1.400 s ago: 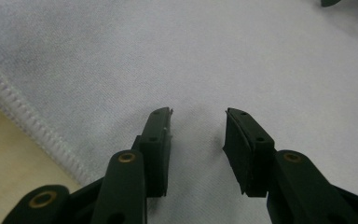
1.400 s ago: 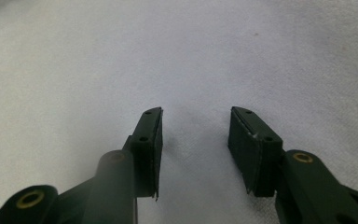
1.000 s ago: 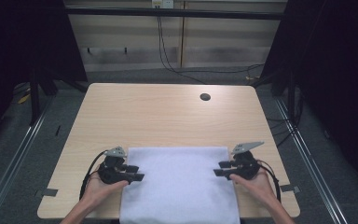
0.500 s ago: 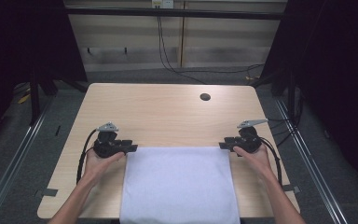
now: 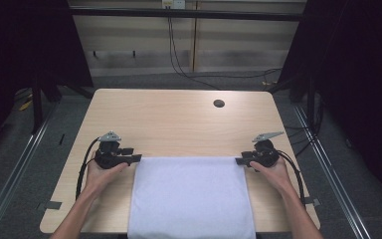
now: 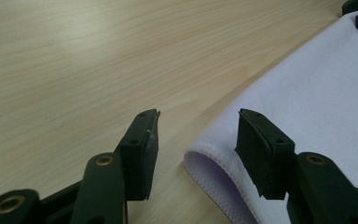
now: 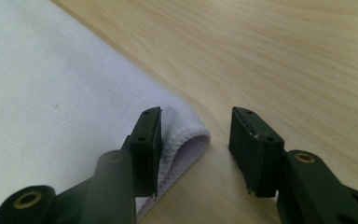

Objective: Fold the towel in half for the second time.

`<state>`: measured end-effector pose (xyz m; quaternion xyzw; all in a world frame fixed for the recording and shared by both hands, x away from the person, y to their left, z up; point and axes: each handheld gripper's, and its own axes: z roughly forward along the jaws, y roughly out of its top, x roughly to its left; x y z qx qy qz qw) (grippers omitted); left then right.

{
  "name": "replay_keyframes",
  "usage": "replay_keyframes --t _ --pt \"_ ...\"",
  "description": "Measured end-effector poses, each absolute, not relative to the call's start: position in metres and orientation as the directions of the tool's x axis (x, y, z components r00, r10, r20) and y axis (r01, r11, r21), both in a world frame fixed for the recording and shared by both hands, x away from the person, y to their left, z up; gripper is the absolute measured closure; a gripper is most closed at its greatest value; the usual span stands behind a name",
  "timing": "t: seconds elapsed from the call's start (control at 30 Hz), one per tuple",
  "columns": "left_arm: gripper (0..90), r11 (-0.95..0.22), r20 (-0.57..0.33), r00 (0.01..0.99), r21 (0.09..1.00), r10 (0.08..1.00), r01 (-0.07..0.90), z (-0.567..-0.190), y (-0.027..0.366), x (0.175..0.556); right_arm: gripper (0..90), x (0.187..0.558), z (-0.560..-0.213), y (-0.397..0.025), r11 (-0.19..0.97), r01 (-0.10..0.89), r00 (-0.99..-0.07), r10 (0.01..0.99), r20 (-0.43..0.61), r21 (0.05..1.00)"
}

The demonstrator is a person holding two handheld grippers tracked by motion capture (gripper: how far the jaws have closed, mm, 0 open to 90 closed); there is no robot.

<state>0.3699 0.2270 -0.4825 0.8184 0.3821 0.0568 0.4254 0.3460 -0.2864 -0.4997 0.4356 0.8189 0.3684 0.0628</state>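
White cloth (image 5: 191, 196) lay flat on the near half of the desk (image 5: 179, 122), folded double by the look of the layered corners, its near edge hanging over the desk's front. Left gripper (image 5: 133, 159) sat at the cloth's far-left corner, right gripper (image 5: 239, 161) at the far-right corner, both hands low on the desk.

Left gripper view: jaws spread wide, nothing between the pads (image 6: 142, 149); the rounded folded corner of the cloth (image 6: 307, 107) sat in the gap, nearer the right-hand jaw, not pinched. Right gripper view: jaws also spread, the cloth (image 7: 60, 102) corner poked into the gap just beside the left-hand jaw, maybe touching it, not gripped.

Judged step: taking both far corners for a fold or a pull. To do it well:
- Slide each gripper a bit further in so the corner sat deep between the pads, not just at the hem tip.
- Catch both layers at each corner; the lower layer peeked out under the top one and could be missed.
- Keep the lower jaw scraping flat along the desk so it went under the cloth instead of pushing it into a wrinkle.
- Close both sides together and lift level, otherwise the far edge would skew.

Small dark hole (image 5: 219, 103) in the desk's far side, well apart from the cloth, no concern.
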Motion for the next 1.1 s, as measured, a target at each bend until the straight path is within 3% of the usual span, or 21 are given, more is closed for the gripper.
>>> replay_keyframes --t 0.13,0.3,0.4,0.63,0.87,1.03,1.1 --pt "47.6 -0.377 -0.197 0.706 0.732 0.680 0.568 -0.484 0.227 0.368 60.3 0.347 -0.501 -0.282 0.368 0.648 -0.632 0.748 0.201 0.667" --pt "47.4 -0.381 -0.222 0.711 0.718 0.667 0.582 -0.489 0.229 0.372 78.0 0.347 -0.500 -0.279 0.376 0.660 -0.632 0.745 0.211 0.650" --pt "45.9 -0.390 -0.214 0.716 0.717 0.664 0.577 -0.490 0.227 0.372 83.5 0.346 -0.500 -0.278 0.370 0.666 -0.631 0.743 0.224 0.647" --pt "43.1 -0.443 -0.176 0.742 0.705 0.646 0.553 -0.497 0.214 0.372 84.8 0.344 -0.500 -0.276 0.366 0.668 -0.623 0.752 0.217 0.647" --pt "54.2 -0.468 -0.148 0.753 0.702 0.641 0.536 -0.501 0.208 0.372 84.7 0.344 -0.500 -0.276 0.362 0.671 -0.618 0.755 0.219 0.647" --pt "61.7 -0.482 -0.168 0.773 0.696 0.612 0.533 -0.500 0.207 0.371 84.7 0.344 -0.501 -0.277 0.349 0.673 -0.615 0.755 0.230 0.652" --pt "67.4 -0.471 -0.216 0.772 0.684 0.598 0.557 -0.500 0.208 0.372 84.7 0.343 -0.500 -0.276 0.354 0.674 -0.613 0.758 0.224 0.648"
